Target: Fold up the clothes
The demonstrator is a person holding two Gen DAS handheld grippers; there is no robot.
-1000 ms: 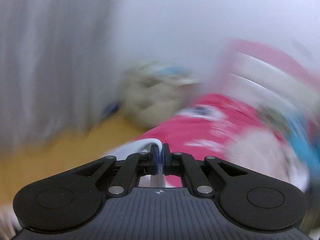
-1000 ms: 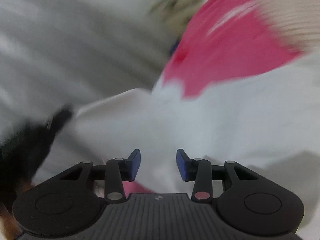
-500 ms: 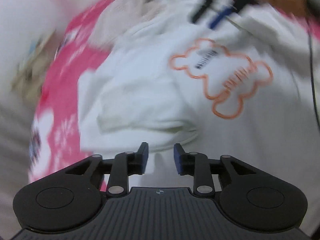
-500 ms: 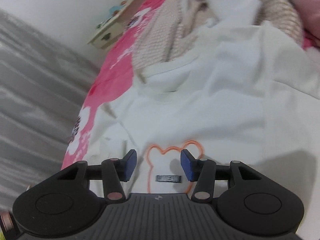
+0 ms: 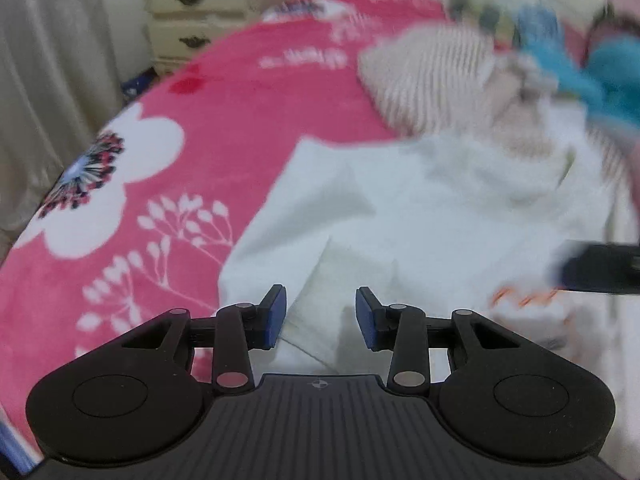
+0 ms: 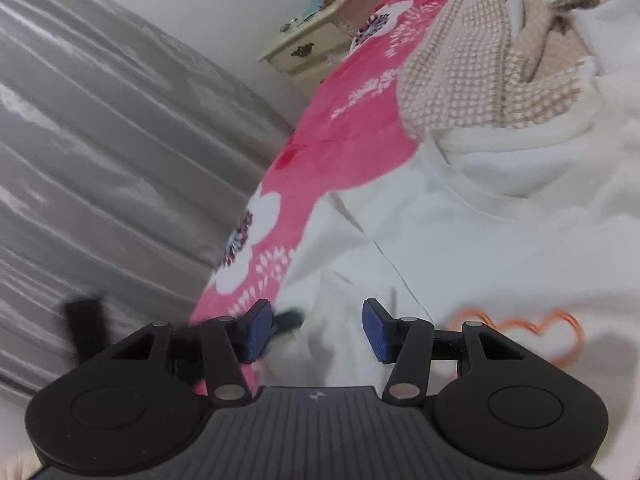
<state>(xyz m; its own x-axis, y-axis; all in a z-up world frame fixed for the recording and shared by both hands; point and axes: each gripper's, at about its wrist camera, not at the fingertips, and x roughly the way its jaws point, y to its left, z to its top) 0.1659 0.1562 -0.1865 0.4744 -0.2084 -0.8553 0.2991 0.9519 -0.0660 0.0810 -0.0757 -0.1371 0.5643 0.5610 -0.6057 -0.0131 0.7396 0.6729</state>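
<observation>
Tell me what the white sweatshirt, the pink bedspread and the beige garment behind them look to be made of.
White sweatshirt: seems a thick, matte cotton-type knit; soft rounded folds, ribbed neckline, stitched seam. Pink bedspread: probably plush fleece; fuzzy, slightly velvety surface with white flower print. Beige garment: looks like a chunky waffle knit; a raised grid of bumps shows clearly in the right wrist view. Fibres cannot be confirmed.
</observation>
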